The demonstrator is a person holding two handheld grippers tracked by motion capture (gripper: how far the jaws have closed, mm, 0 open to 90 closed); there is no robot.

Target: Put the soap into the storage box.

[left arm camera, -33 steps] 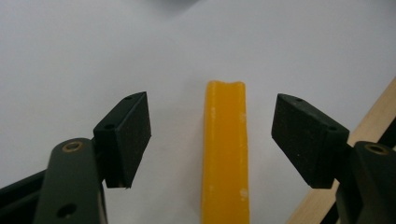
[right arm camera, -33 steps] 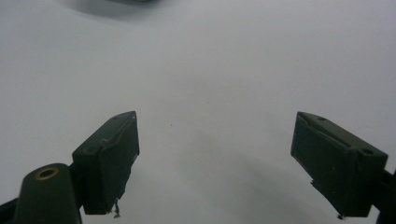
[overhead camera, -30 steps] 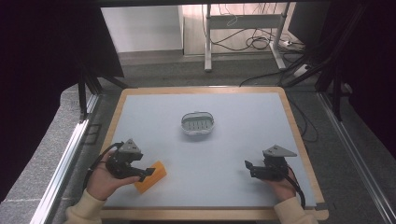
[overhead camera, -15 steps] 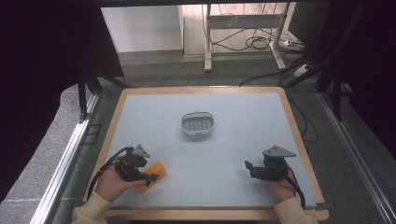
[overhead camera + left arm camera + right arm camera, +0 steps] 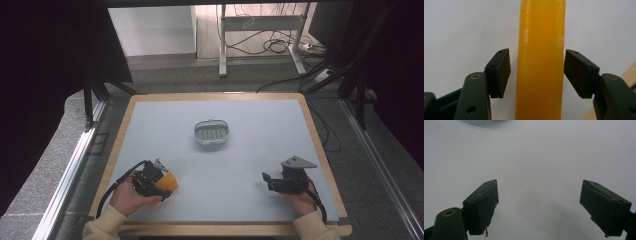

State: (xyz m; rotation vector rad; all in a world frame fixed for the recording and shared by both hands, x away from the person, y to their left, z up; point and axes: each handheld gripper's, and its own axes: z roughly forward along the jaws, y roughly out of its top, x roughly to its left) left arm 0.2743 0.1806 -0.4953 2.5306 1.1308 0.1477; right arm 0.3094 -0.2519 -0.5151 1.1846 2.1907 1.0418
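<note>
The orange block (image 5: 540,60) lies on the bench (image 5: 250,145) well short of the small basket (image 5: 212,133). The left tongs (image 5: 537,72) straddle it, having just been closing, with gaps still either side; next, close fully, then lift. The right tongs (image 5: 546,205) gape wide, holding nothing.

Grey floor (image 5: 165,75), black curtains (image 5: 45,60)

overhead forward-down view; two close table-level views
</note>
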